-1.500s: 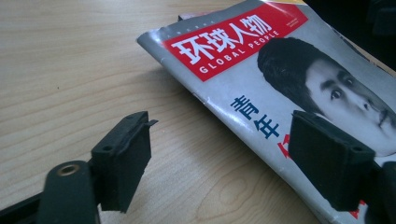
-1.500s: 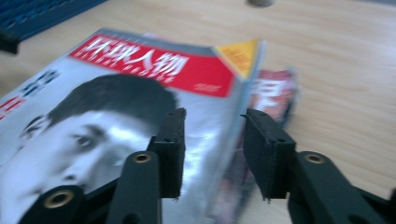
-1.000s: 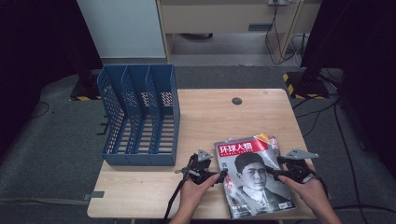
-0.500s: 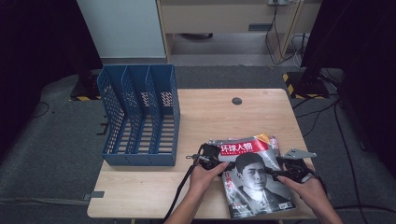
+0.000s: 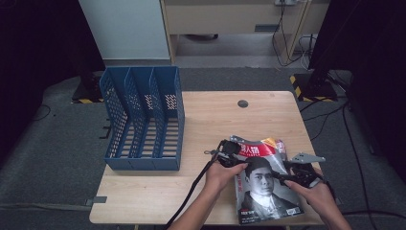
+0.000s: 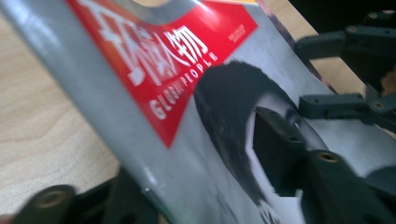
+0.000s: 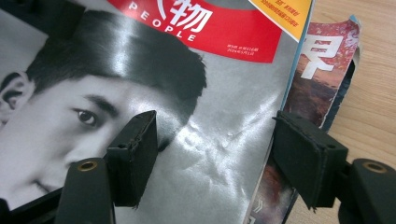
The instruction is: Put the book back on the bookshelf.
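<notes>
Now both grippers' fingers point(image 7: 133, 156) straddle the magazine's point(image 5: 261, 189) edges.

You have bare wooden tabletop point(image 5: 210, 120) ahead; the blue perforated plastic three-slot file rack point(image 5: 143, 120) blocks your left.

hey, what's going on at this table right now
A person works two tools on a magazine lying on the wooden table. The left hand-held gripper has just been closing over its lifted left edge, one jaw under, one over. The right hand-held gripper rests open on the cover. A blue file rack stands nearby.
</notes>
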`<state>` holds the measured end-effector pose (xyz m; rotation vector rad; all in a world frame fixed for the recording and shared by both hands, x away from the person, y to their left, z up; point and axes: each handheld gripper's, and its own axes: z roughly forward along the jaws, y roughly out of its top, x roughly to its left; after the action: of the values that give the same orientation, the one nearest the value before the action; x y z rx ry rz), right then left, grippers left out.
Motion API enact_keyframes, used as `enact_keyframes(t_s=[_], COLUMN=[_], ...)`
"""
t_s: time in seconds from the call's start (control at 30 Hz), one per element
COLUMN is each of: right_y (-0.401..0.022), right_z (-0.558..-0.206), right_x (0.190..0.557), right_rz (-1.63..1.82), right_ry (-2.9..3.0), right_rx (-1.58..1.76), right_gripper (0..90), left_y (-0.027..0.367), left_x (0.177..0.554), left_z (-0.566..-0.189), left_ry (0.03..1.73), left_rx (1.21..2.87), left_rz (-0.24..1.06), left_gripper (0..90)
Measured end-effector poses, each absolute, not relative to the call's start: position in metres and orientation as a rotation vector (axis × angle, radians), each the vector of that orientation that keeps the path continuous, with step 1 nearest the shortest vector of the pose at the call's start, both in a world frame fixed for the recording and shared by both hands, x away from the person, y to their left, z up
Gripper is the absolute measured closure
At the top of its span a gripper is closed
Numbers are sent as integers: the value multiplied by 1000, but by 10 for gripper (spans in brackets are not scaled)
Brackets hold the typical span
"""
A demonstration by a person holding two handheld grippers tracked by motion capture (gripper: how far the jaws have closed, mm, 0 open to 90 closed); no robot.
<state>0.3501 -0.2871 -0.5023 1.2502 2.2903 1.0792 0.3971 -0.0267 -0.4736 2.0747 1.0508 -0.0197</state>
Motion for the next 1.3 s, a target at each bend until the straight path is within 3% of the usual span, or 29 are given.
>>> enact_keyframes(t_s=[0.2, 0.33, 0.5, 0.73, 1.03, 1.3], right_y=[-288, -288, -285, -287, -280, -271], right_z=[-502, -502, -503, -503, -505, -503], right_x=[350, 353, 353, 366, 388, 389], right_rz=[1090, 1103, 1153, 1247, 1310, 1379], right_ry=[2285, 2271, 2275, 2318, 2448, 2494], right_rx=[1252, 1235, 1214, 1230, 1194, 1130], right_gripper=[311, 250, 106, 68, 90, 243], left_y=[-20, -20, -17, -8, -2, 3], left_x=[394, 383, 374, 374, 364, 364], left_z=[-471, -457, -440, -429, -418, -410], left_ry=[1048, 960, 872, 795, 695, 681], left_rx=[2017, 1999, 2004, 2037, 2035, 2020], left_rz=[5, 73, 116, 132, 154, 159], left_gripper=[776, 803, 817, 827, 845, 856])
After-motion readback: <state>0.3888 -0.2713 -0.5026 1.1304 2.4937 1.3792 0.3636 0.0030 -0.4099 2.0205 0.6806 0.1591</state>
